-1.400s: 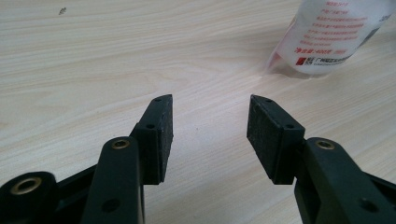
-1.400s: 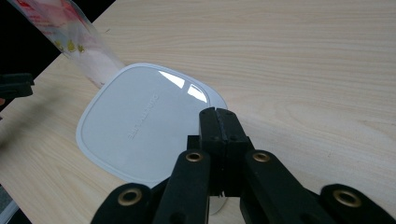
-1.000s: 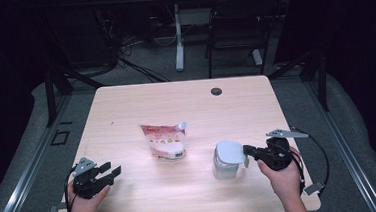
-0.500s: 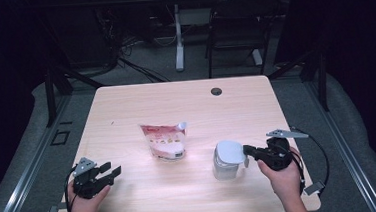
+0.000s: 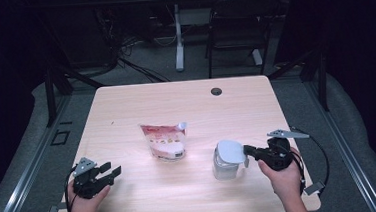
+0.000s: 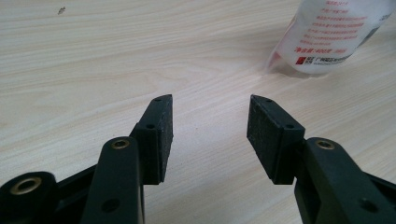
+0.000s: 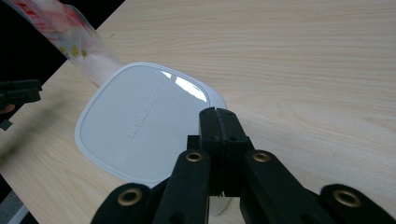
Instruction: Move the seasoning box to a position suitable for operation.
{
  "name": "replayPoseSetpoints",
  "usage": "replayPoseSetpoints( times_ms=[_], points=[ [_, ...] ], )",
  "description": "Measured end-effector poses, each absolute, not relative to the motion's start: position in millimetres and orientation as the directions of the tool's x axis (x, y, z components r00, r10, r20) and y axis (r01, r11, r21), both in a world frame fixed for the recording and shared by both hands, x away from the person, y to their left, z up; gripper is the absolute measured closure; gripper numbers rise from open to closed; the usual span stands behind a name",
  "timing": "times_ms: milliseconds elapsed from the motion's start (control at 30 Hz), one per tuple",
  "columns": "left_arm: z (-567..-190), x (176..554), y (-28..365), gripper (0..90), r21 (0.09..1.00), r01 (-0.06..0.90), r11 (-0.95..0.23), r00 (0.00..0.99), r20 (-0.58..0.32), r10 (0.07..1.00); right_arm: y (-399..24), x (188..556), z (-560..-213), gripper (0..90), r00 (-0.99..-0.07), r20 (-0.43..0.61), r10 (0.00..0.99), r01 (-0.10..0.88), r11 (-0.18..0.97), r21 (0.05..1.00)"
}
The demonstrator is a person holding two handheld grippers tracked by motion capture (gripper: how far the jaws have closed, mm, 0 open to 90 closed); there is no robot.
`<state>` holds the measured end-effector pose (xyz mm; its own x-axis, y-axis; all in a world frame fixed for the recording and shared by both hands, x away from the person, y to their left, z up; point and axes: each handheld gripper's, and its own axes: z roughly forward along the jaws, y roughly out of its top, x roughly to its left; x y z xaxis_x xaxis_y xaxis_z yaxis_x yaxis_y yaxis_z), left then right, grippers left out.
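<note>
A clear plastic container with a white lid stands at the front right of the wooden table. My right gripper points left at it, jaws shut, with their tips over the lid's near edge. In the right gripper view the pads are pressed together, and I cannot tell whether they pinch anything. A red and white pouch lies mid-table. My left gripper rests open at the front left. Bare wood lies between its pads, and the pouch is farther ahead.
A dark cable hole sits near the table's far edge. Beyond the table are a chair, a white desk leg and floor cables. The person's hands come in over the front edge. The left gripper appears far off in the right gripper view.
</note>
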<state>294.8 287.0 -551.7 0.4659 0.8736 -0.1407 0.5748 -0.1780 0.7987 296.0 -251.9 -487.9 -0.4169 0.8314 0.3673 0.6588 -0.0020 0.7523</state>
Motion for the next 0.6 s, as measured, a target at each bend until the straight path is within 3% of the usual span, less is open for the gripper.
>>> replayPoseSetpoints(
  times_ms=[600],
  points=[
    [-551.7, 294.8, 287.1, 51.2, 0.799, 0.575, -0.177, 0.465, -0.141, 0.874, -255.2, 296.4, -490.1, 90.0, -0.405, 0.378, 0.833, 0.669, -0.012, 0.743]
  ],
)
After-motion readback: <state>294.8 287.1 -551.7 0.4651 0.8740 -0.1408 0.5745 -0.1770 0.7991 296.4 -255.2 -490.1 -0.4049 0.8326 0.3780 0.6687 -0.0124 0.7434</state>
